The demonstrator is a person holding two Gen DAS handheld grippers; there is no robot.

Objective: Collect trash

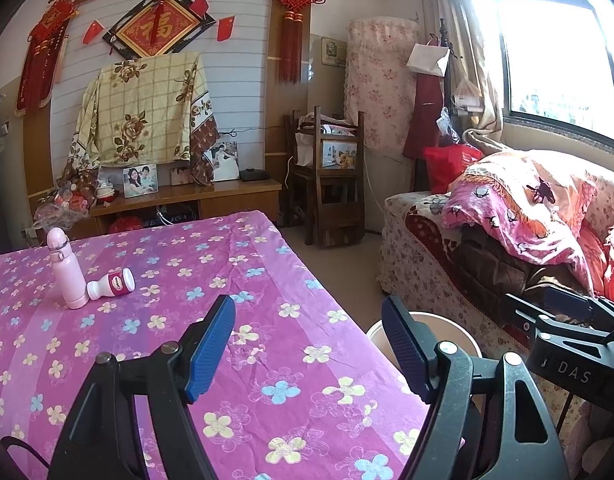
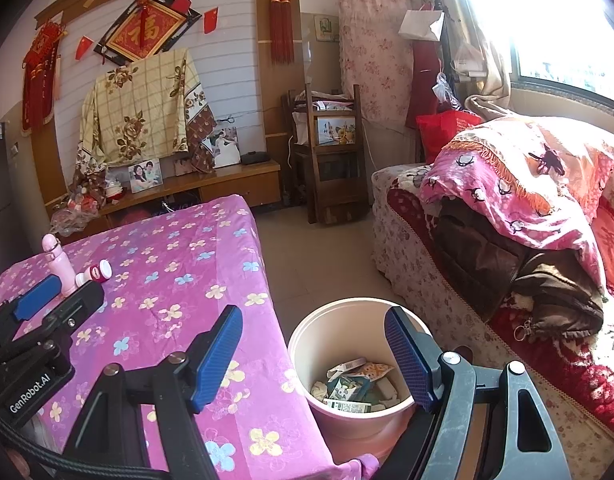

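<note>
Your left gripper (image 1: 309,344) hangs with its blue-padded jaws spread and nothing between them, over the near edge of the table under the purple flowered cloth (image 1: 227,320); your right gripper (image 2: 313,354) is just as released, above the round pink plastic bin (image 2: 307,344) beside the table. Crumpled wrappers and cartons (image 2: 355,388) lie in that bin. At the table's far left a small white bottle with a red label (image 1: 111,283) lies on its side, touching an upright pink flask (image 1: 67,268).

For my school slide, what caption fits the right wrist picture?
Open right gripper above a bin of trash beside the flowered table.
</note>
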